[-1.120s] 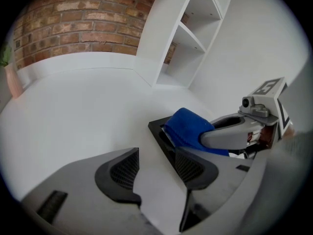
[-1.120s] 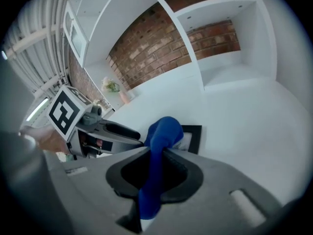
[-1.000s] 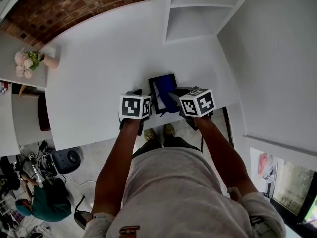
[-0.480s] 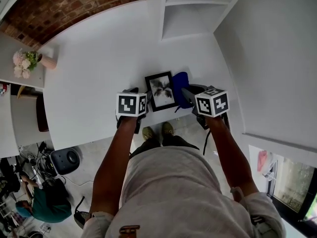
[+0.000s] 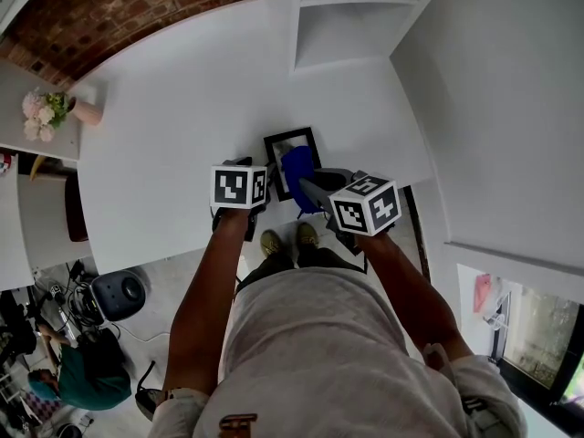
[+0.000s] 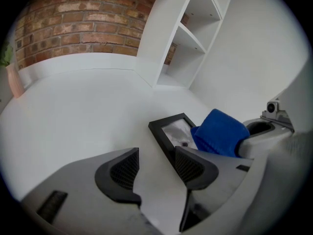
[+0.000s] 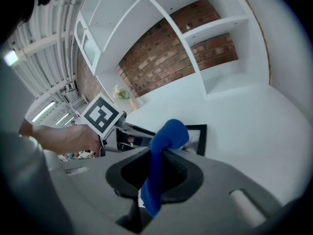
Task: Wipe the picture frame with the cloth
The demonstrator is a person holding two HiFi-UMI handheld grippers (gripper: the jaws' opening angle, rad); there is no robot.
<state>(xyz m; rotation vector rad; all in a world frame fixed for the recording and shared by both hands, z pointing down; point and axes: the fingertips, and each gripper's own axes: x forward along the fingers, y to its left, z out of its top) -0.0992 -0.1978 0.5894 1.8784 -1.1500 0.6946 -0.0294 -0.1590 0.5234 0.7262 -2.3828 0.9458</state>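
Observation:
A black picture frame (image 5: 285,142) with a pale print lies flat near the front edge of the white table (image 5: 182,99). A blue cloth (image 5: 299,168) rests on the frame's right half, and my right gripper (image 5: 308,190) is shut on it. In the right gripper view the cloth (image 7: 164,143) stands pinched between the jaws, with the frame (image 7: 199,137) behind it. My left gripper (image 5: 259,172) sits just left of the frame. In the left gripper view its jaws (image 6: 155,160) stand open over bare table, the frame's near corner (image 6: 168,129) by the right jaw and the cloth (image 6: 221,132) beyond it.
A pink vase of flowers (image 5: 55,109) stands at the table's far left. A white shelf unit (image 5: 356,16) rises at the back right, with a brick wall (image 5: 119,7) behind. Below the table's front edge are the floor, a speaker (image 5: 123,292) and a person's shoes (image 5: 290,241).
The cloth lay on the frame a second ago, swung off to the frame's right half a second ago, and is now back on it. The left gripper has barely moved.

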